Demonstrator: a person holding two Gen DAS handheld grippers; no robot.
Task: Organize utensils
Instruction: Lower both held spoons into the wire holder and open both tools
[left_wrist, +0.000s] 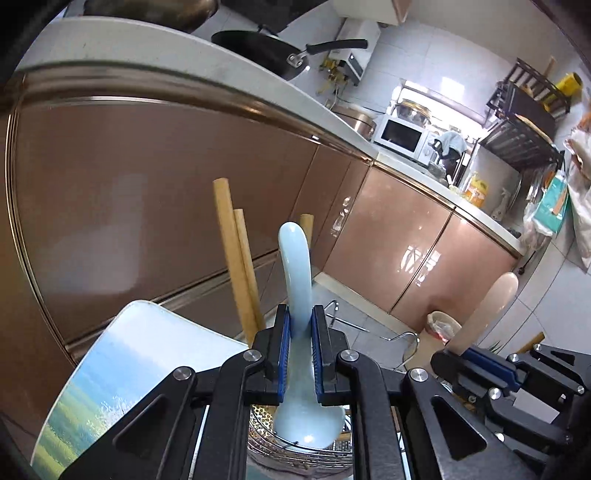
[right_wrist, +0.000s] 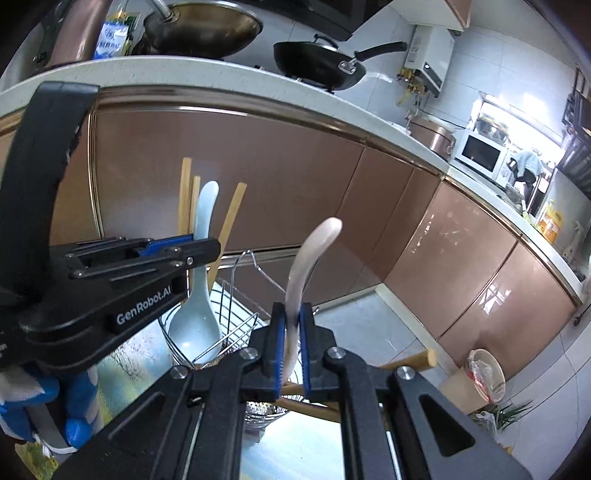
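Observation:
My left gripper (left_wrist: 300, 314) is shut on the handle of a pale blue ceramic spoon (left_wrist: 295, 266), its bowl down over a wire utensil holder (left_wrist: 295, 454). The same spoon (right_wrist: 197, 317) shows in the right wrist view, bowl inside the wire holder (right_wrist: 236, 325), with the left gripper (right_wrist: 199, 245) around its handle. My right gripper (right_wrist: 292, 314) is shut on the handle of a pale pink ceramic spoon (right_wrist: 310, 251), held upright beside the holder. That pink spoon (left_wrist: 491, 306) and the right gripper (left_wrist: 456, 350) show at the right of the left wrist view. Wooden chopsticks (left_wrist: 236, 258) stand in the holder.
A picture-printed tabletop (left_wrist: 122, 369) lies under the holder. Loose wooden chopsticks (right_wrist: 406, 360) lie on it. Brown glossy cabinets (left_wrist: 166, 184) stand behind, with a black pan (right_wrist: 317, 64) on the counter above. A bin (right_wrist: 480, 376) and chair frame (left_wrist: 406, 343) stand on the floor.

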